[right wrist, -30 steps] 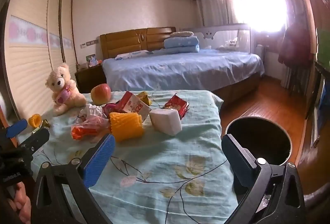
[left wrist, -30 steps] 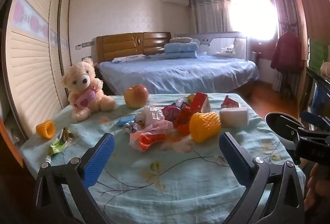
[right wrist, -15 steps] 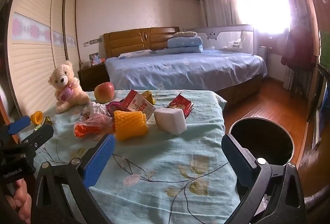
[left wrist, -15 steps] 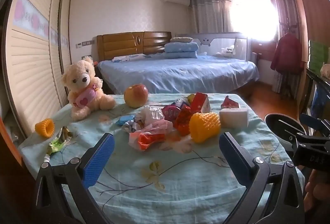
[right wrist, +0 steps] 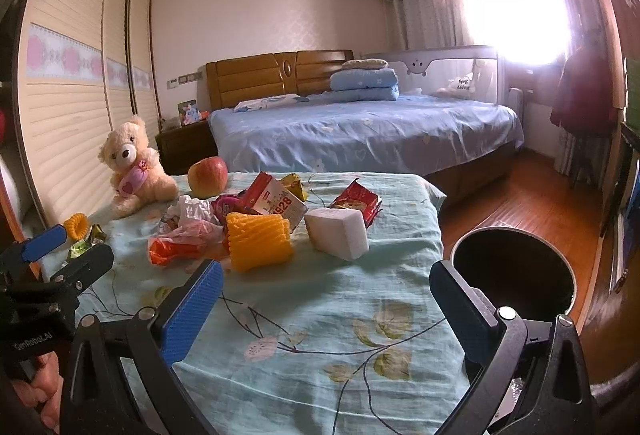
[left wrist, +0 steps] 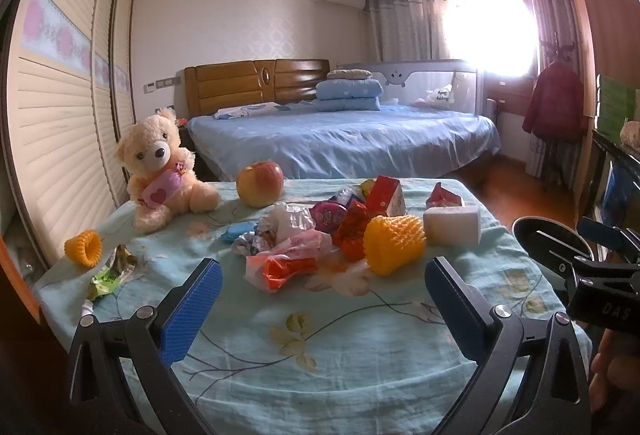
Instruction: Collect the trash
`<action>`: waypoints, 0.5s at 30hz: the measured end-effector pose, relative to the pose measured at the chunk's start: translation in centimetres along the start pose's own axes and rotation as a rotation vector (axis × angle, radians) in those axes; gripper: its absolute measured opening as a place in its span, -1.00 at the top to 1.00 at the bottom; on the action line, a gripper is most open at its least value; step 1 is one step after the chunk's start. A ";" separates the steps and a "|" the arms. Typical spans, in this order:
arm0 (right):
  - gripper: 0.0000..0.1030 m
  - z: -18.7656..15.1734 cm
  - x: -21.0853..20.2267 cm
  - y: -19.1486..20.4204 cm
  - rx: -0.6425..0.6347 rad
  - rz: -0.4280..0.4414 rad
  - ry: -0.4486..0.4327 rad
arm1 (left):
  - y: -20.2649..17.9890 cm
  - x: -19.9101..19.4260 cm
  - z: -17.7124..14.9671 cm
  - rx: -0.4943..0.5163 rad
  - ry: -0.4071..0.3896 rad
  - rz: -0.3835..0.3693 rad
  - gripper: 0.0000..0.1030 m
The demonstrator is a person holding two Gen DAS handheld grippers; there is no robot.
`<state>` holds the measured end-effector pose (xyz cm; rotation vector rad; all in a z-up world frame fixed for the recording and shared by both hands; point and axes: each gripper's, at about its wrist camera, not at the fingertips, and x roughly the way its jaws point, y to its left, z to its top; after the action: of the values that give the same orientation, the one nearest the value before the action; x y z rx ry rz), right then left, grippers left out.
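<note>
A heap of trash lies mid-table: a yellow foam net point(left wrist: 394, 243) point(right wrist: 258, 241), a white foam block point(left wrist: 452, 223) point(right wrist: 338, 233), an orange wrapper in a clear bag point(left wrist: 290, 267) point(right wrist: 180, 249), a red carton point(left wrist: 386, 197) point(right wrist: 276, 201) and a red snack packet point(right wrist: 356, 203). A green wrapper point(left wrist: 110, 275) and a small yellow net point(left wrist: 84, 247) lie at the left. A dark round bin point(right wrist: 514, 275) stands right of the table. My left gripper point(left wrist: 320, 299) and right gripper point(right wrist: 326, 301) are open and empty, held above the table's near part.
A teddy bear point(left wrist: 160, 171) and an apple point(left wrist: 260, 183) sit at the far left of the light-blue tablecloth point(left wrist: 320, 335). A bed point(left wrist: 344, 139) stands behind the table. A wardrobe runs along the left wall. Wooden floor lies at the right.
Both grippers have drifted slightly forward toward the heap; the right view has shifted a little. Both stay open and nothing on the table has moved.
</note>
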<state>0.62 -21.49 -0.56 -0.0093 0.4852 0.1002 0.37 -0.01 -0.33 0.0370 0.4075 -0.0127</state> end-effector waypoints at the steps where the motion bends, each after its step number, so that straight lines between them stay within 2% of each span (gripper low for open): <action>1: -1.00 -0.1 0.0 -0.1 0.001 0.001 -0.001 | 0.0 0.0 0.0 0.000 0.000 0.001 -0.99; 15: -1.00 -0.1 0.0 0.4 -0.002 0.001 -0.002 | 0.1 0.1 0.0 0.001 0.001 0.001 -0.99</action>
<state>0.59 -21.11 -0.64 -0.0109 0.4827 0.1016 0.49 0.06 -0.37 0.0379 0.4081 -0.0116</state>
